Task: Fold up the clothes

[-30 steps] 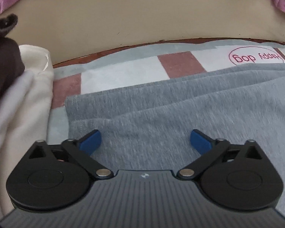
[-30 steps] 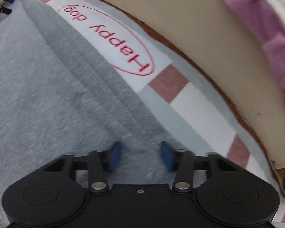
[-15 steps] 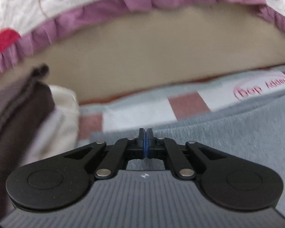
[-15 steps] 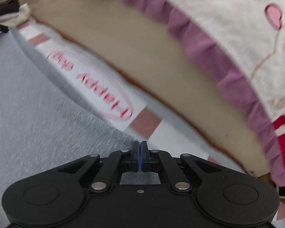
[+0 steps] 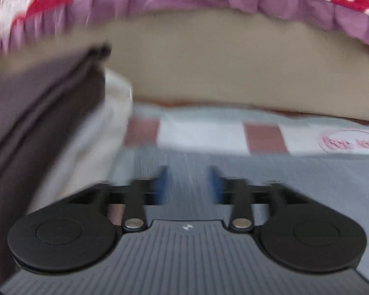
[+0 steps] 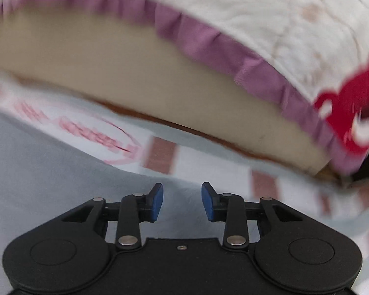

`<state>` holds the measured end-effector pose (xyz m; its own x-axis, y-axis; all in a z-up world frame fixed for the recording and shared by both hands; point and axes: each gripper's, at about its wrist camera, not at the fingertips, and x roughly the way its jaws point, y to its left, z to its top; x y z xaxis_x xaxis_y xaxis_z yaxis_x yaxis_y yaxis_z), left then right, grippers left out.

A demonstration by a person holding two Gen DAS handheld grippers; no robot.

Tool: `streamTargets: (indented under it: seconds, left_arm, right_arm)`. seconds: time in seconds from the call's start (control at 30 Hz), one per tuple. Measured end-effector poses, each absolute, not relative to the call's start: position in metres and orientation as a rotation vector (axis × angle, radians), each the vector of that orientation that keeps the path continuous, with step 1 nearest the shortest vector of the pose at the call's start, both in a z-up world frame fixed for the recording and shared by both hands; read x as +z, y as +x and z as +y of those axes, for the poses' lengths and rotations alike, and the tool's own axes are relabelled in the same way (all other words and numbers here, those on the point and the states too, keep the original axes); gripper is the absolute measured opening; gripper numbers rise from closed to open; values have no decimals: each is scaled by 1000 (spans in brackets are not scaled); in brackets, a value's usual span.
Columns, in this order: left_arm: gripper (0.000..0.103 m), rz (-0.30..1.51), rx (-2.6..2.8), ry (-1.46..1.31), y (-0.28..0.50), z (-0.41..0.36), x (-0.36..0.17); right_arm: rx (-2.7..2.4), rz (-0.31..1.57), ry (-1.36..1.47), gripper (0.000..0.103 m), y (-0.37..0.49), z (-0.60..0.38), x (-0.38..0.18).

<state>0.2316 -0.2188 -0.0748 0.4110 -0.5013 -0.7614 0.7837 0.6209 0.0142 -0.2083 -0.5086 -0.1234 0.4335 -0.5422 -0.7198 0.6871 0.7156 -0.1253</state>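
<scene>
Over the grey garment [image 5: 295, 182] both the left gripper [image 5: 187, 183] and right gripper [image 6: 182, 201] hang spread, gripping nothing; I'd smooth any crease flat before pinching an edge.

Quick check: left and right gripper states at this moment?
Left gripper: open, holding nothing, above the grey garment.
Right gripper: open, holding nothing, over the same garment.
</scene>
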Motion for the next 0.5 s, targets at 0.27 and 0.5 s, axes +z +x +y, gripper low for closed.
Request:
streamTargets:
  seconds: [0.27,0.5]
  left_arm:
    - [66,1010,-762,409,218,-164,-74]
    - [71,1147,-655,385,202,-117,-94]
  right_arm:
    - [-331,940,253,45,-123,-436,-119]
    - [-61,990,258,58,-80,-345,-117]
